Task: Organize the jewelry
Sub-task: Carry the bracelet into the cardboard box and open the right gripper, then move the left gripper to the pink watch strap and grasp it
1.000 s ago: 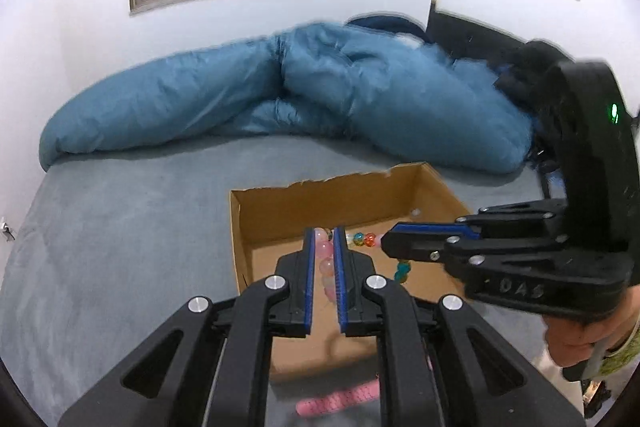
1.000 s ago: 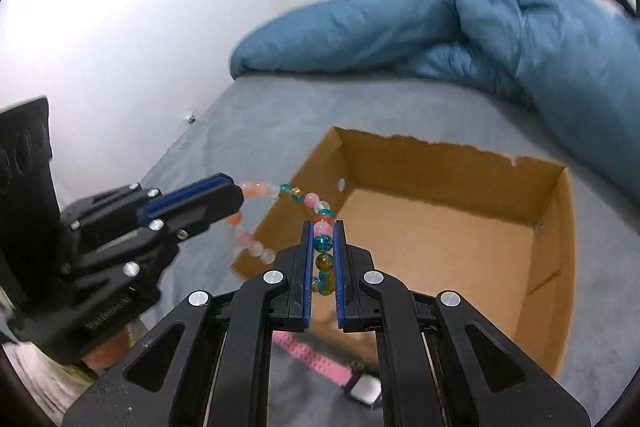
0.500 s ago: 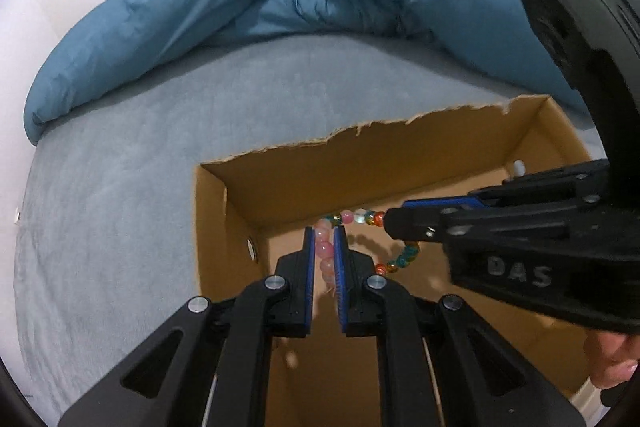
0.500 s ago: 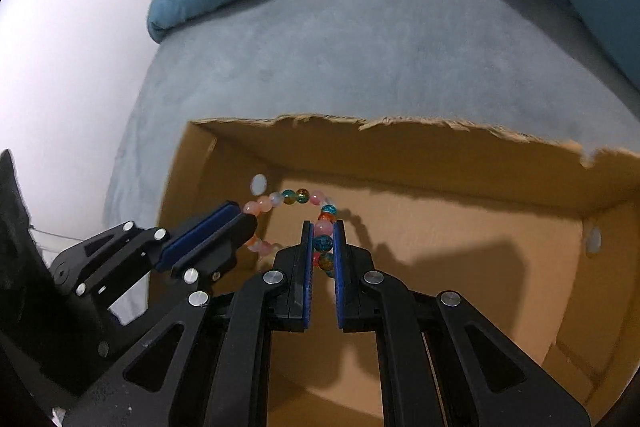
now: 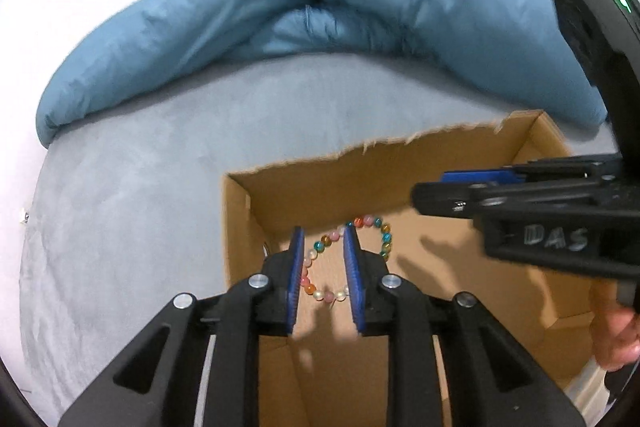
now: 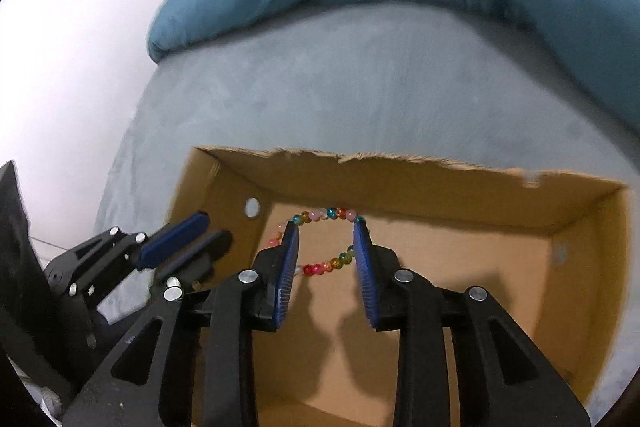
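Bracelet (image 5: 347, 259) of coloured beads lay on the floor of the cardboard box (image 5: 400, 163), just ahead of both claws; it looked free, gripped by nothing. The left claw (image 5: 322, 279) was released, its blue pads spread on each side of the near beads; the right claw (image 6: 326, 267) was released too, its fingers apart around the loop. Both claws hovered low inside the box, probably so the beads would settle flat and not fall or tangle. The box stood on the grey bed (image 6: 360, 95), a blue duvet (image 5: 360, 7) beyond it; this piece seemed stored.
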`<state>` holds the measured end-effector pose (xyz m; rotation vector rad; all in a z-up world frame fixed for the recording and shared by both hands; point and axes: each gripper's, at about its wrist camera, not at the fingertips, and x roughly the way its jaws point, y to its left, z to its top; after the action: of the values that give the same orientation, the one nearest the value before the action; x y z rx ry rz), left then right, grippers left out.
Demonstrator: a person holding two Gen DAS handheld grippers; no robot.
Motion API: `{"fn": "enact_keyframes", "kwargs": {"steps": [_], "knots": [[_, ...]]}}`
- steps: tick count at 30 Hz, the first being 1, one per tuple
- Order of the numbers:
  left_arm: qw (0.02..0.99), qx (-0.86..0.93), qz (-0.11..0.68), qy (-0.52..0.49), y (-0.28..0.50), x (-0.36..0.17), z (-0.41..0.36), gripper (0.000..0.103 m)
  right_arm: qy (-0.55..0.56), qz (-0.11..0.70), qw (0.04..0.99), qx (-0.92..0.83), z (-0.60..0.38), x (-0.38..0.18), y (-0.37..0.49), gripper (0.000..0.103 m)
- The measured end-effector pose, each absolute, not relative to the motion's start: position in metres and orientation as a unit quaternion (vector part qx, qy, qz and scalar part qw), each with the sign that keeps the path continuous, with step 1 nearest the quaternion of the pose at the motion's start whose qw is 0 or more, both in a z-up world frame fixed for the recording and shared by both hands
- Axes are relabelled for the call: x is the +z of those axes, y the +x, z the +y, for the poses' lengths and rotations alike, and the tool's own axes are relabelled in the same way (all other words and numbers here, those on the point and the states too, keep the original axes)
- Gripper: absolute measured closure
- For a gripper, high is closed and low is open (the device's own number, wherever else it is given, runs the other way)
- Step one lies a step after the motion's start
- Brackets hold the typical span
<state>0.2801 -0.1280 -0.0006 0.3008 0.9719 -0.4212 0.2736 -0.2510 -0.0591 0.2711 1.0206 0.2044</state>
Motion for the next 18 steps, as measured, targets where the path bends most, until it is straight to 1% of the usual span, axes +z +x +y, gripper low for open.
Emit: {"fn": "enact_keyframes", "kwargs": {"steps": [6, 8, 10, 13, 18], "knots": [[0.887, -0.227, 0.388, 0.103, 0.223, 0.055, -0.074, 0.074, 0.112, 0.384, 0.909, 0.117, -0.270, -0.001, 0.177, 0.067], [0.896, -0.231, 0.369, 0.089, 0.198, 0.066, -0.050, 0.070, 0.109, 0.352, 0.922, 0.122, -0.279, 0.012, 0.133, 0.065], [0.900, -0.228, 0.364, 0.074, 0.175, 0.069, -0.033, 0.070, 0.108, 0.329, 0.930, 0.126, -0.285, 0.017, 0.096, 0.063], [0.902, -0.229, 0.363, 0.047, 0.145, 0.064, -0.015, 0.070, 0.099, 0.312, 0.937, 0.122, -0.287, 0.010, 0.050, 0.060], [0.899, -0.237, 0.369, 0.013, 0.101, 0.041, 0.003, 0.070, 0.101, 0.332, 0.929, 0.127, -0.276, -0.032, 0.015, 0.051]]}}
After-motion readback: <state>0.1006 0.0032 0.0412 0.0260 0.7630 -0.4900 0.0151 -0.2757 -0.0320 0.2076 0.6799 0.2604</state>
